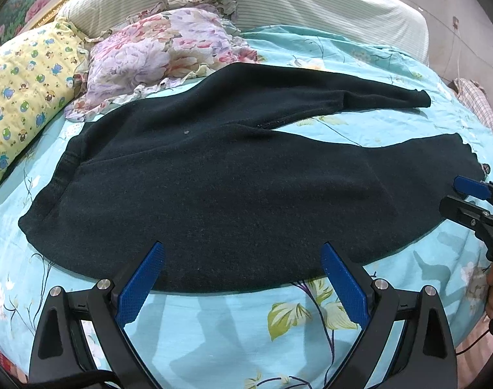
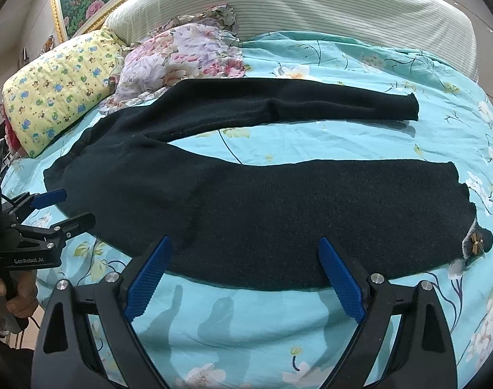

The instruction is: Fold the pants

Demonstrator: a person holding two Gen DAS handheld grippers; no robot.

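Both wide-spread grippers, left gripper (image 1: 241, 278) and right gripper (image 2: 245, 275), over flat black pants (image 1: 214, 188) on floral bedsheet (image 1: 246, 340).

I see the pants (image 2: 246, 201) lying flat on the bed sheet (image 2: 246, 330), waistband toward the quilted pillow (image 2: 58, 87), legs running away from it and spread apart with sheet between. A floral cushion (image 2: 181, 55) sits beside that pillow, touching the far leg. My left gripper (image 1: 243, 278) and right gripper (image 2: 243, 275) hover at the pants' near edge, jaws wide
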